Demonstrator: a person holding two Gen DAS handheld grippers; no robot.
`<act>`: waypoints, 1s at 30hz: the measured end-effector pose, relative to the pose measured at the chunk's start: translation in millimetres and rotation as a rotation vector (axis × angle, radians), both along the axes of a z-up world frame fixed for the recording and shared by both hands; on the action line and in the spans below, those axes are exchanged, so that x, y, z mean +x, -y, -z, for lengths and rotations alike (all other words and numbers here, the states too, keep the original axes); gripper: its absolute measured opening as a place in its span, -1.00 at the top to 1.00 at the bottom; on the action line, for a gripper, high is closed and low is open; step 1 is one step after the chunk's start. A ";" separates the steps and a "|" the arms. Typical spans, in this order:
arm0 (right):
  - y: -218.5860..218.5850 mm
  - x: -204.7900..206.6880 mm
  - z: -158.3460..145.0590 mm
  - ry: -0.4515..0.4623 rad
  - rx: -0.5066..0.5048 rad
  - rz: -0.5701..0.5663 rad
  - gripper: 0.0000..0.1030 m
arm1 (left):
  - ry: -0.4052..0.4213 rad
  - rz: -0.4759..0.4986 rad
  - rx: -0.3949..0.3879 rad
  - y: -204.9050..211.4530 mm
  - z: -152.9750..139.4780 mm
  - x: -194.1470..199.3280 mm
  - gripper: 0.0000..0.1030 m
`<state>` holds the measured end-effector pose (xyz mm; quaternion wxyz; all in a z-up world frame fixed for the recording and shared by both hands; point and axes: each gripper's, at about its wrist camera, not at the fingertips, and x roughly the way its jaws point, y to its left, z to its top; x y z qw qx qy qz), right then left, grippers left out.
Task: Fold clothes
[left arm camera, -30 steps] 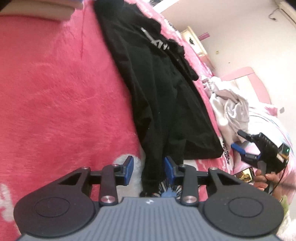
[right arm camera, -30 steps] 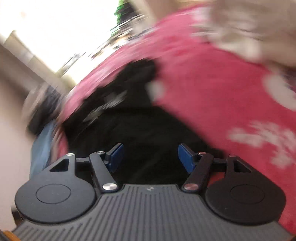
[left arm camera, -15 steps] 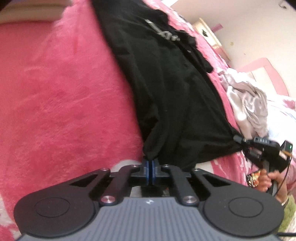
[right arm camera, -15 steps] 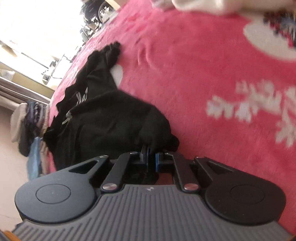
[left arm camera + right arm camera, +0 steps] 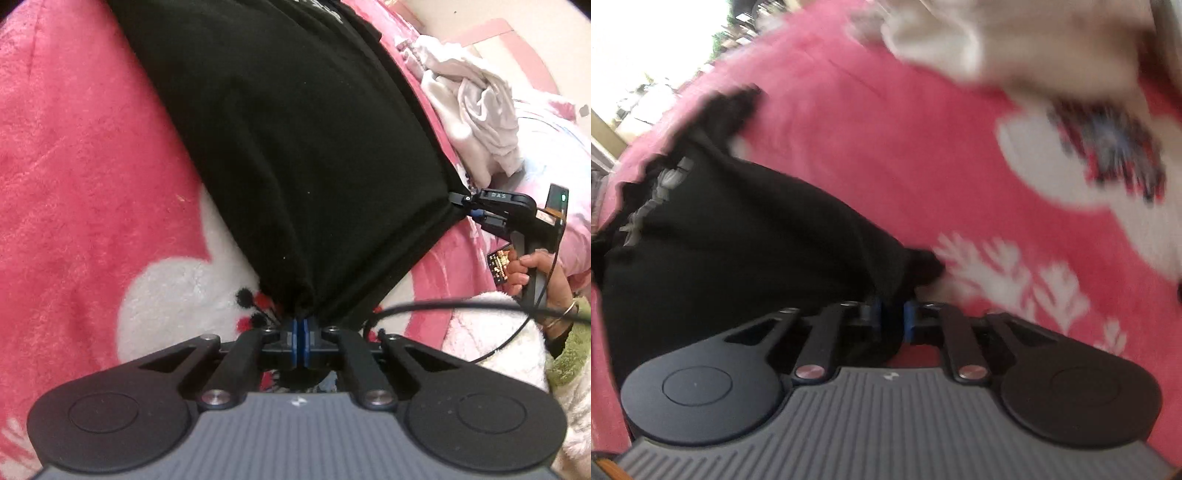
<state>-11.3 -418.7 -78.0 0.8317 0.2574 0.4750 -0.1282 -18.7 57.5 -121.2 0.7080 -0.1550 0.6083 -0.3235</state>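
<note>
Left wrist: left gripper (image 5: 300, 338) and right gripper (image 5: 466, 202) each clamp black garment (image 5: 295, 140) corners.

The grey print on the black garment (image 5: 738, 236) is unreadable.

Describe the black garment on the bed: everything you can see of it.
The black garment is soft, matte knit fabric with a pale printed logo near its far end. It lies lengthwise on the pink fleece blanket, its near hem lifted and stretched taut between two corners. The left gripper is shut on one corner. The right gripper pinches the other, its jaws having just been opening slightly with cloth between them. Creases fan out from both pinches. A crumpled white garment lies beside it.
</note>
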 end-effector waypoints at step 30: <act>-270.4 -41.2 -49.4 0.273 -0.090 -0.916 -0.04 | 0.061 -0.209 -0.046 -86.7 -38.8 -17.2 0.45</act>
